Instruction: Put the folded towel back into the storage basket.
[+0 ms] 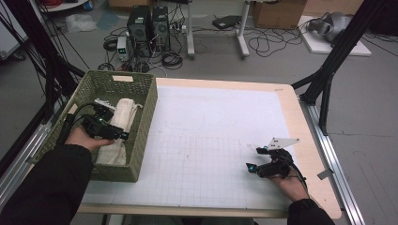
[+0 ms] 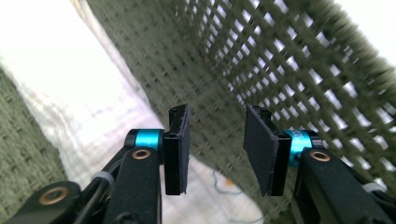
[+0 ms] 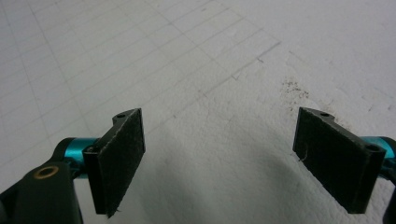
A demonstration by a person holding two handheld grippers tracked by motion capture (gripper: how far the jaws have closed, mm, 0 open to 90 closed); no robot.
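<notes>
Basket (image 1: pixel 141 101) of green mesh at the table's (image 1: pixel 291 117) left edge holds a white cloth (image 1: pixel 123 117), long axis front to back. Inside it, left gripper (image 1: pixel 126 136) gapes empty just over the cloth. Right gripper (image 1: pixel 248 167) rests well right of the basket, spread wide, empty.

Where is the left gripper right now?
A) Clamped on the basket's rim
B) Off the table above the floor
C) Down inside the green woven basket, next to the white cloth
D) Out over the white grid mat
C: the high view shows the left gripper inside the green basket by the white cloth, and its own view shows its jaws apart, holding nothing, before the woven wall.
</notes>
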